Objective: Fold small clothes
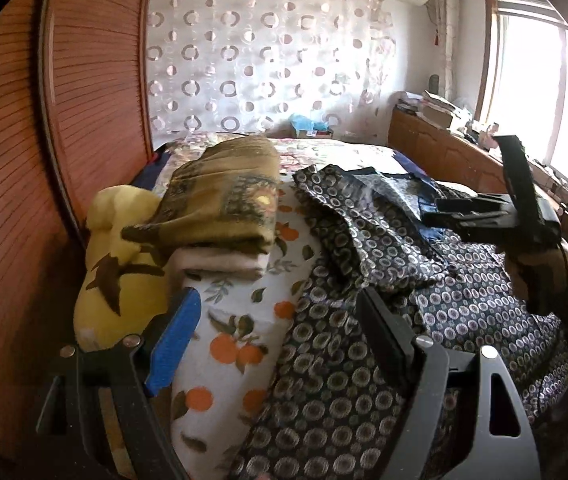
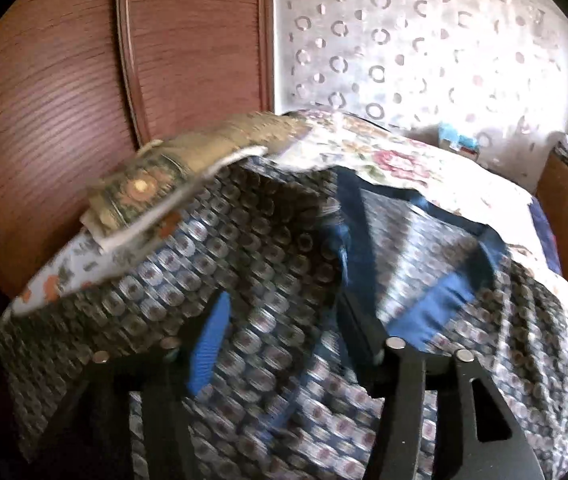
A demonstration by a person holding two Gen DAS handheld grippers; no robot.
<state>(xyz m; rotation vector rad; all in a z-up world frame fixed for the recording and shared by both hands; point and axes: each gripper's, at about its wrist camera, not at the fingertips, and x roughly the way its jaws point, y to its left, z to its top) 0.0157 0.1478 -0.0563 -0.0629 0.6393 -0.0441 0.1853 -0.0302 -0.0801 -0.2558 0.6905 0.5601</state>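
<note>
Done: olive folded cloth point(image 1: 224, 196) stacked left of the ring-print garment point(image 1: 364, 280).
Left: ring-print garment lies rumpled, unfolded, on the bed point(image 1: 240, 344).
Left gripper point(image 1: 276, 344): wide, empty, at the garment's near-left edge.
Right gripper point(image 2: 284, 344): part-open above the garment, gripping nothing.

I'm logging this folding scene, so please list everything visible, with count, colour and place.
Circle-print garment: one, dark navy with pale rings, spread unfolded over the near bed.
Folded cloth: one, olive-brown, stacked on pale folded fabric, left.
Orange-print sheet: one, white, beneath the stack.
Yellow cushion: one, far left.
Wardrobe: one, reddish wood, left.
Curtain: one, white with rings, behind the bed.
Left gripper: open, empty.
Right gripper: open above the garment.
</note>
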